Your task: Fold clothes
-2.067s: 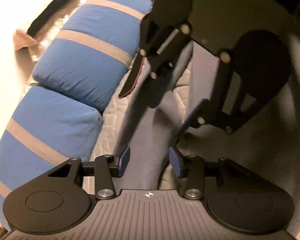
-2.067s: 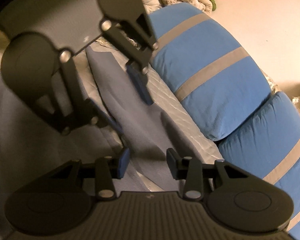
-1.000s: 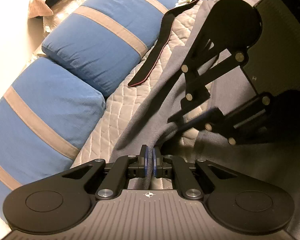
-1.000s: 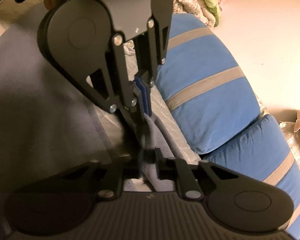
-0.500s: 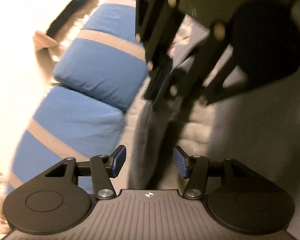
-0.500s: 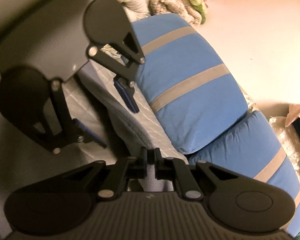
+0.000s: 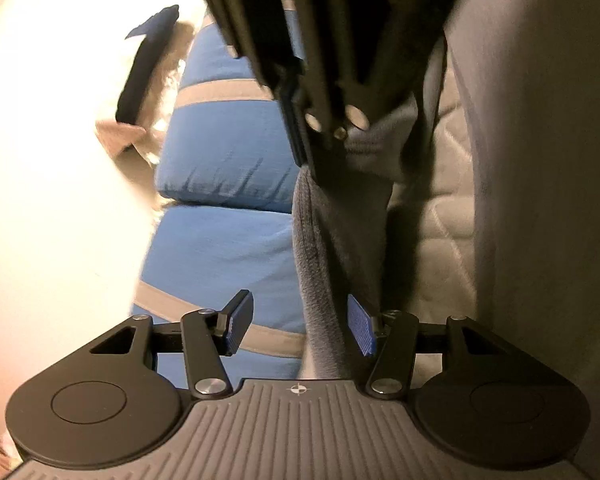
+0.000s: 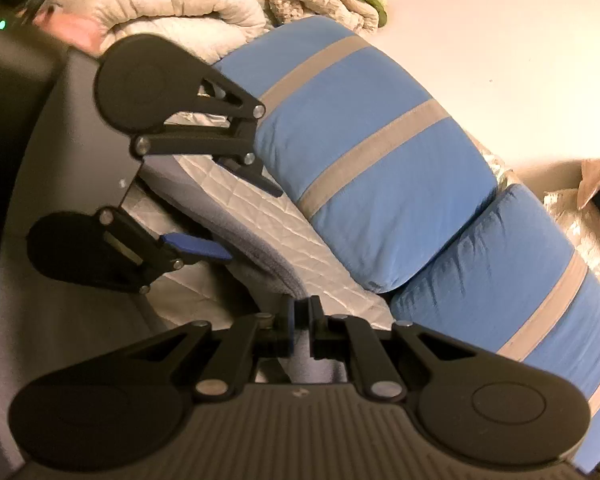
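Left gripper (image 7: 298,326) is standing with its jaws apart, nothing pressed; a thick fold of the grey garment (image 7: 324,248) is running up between them, lying closer to the right-hand blue pad (image 7: 360,330) and clear of the other. The jaws have just been opening, with the cloth loose in the gap. Right gripper (image 8: 300,320) is sitting with its jaws together, clamped on the rolled hem of the same grey garment (image 8: 260,256), which is trailing away up and left from the pinch. In the left wrist view the right gripper (image 7: 300,148) is hanging close overhead, blurred, with cloth bunched at its tip. A second ago the left jaws were pinching the cloth edge; they are now letting it lie free, while the right grip is unchanged. Half a second ago the right gripper was sitting farther off in the left view; it is now looming much larger. The garment is lying on a bed covered by a pale quilted cover (image 8: 268,216). Two blue pillows with grey stripes (image 8: 380,152) are lining the edge of the bed, against a plain cream wall (image 8: 500,40). Rumpled pale bedding (image 8: 172,4) is piled past the pillows. A dark object (image 7: 144,64) is lying by the wall in the left wrist view.
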A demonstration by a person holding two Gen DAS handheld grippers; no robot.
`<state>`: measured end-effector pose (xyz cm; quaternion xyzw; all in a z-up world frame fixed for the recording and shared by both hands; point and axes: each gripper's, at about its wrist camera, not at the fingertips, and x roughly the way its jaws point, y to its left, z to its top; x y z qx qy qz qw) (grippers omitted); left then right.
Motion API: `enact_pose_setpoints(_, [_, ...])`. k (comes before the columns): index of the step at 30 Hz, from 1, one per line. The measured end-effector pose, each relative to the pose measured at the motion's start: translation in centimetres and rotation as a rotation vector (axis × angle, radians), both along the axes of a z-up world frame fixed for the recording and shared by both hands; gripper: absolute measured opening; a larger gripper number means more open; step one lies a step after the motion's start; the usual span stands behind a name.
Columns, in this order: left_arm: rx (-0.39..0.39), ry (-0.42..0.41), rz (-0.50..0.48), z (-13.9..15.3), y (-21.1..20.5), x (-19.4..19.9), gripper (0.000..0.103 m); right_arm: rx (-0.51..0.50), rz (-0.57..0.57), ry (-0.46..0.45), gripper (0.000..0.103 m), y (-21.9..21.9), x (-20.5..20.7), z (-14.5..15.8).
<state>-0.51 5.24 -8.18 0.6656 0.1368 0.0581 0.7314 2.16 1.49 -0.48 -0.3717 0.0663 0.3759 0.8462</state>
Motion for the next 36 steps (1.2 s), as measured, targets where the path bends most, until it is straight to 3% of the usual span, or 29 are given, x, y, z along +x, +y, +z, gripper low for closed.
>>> enact_pose_setpoints(11, [0.082, -0.08, -0.044, 0.2, -0.5, -0.3, 0.049, 0.021, -0.023, 0.042, 0.008, -0.4, 0.4, 0.2])
enact_pose_setpoints(16, [0.104, -0.079, -0.06, 0.4, -0.7, -0.3, 0.03, 0.027, -0.03, 0.058, 0.009, -0.6, 0.6, 0.3])
enact_pose_setpoints(21, [0.105, -0.02, -0.068, 0.3, -0.6, -0.2, 0.009, 0.028, -0.031, 0.082, 0.009, -0.7, 0.8, 0.4])
enact_pose_setpoints(26, [-0.007, 0.073, -0.052, 1.5, -0.1, -0.3, 0.004, -0.04, 0.023, 0.05, 0.008, -0.6, 0.5, -0.1])
enact_pose_setpoints(31, [-0.275, 0.217, -0.014, 4.3, 1.3, -0.2, 0.004, -0.188, 0.132, -0.01, 0.009, -0.4, -1.1, -1.8])
enact_pose_setpoints(32, [-0.332, 0.246, -0.005, 4.7, 1.7, -0.2, 0.004, -0.218, 0.154, -0.022, 0.015, -0.4, -1.4, -2.1])
enact_pose_setpoints(33, [-0.373, 0.266, 0.002, 5.1, 2.0, -0.2, 0.004, -0.229, 0.168, -0.027, 0.03, -0.3, -1.7, -2.4])
enact_pose_setpoints(36, [-0.43, 0.286, 0.013, 5.8, 3.0, -0.3, 0.004, -0.192, 0.18, -0.023, 0.054, -0.2, -2.0, -2.4])
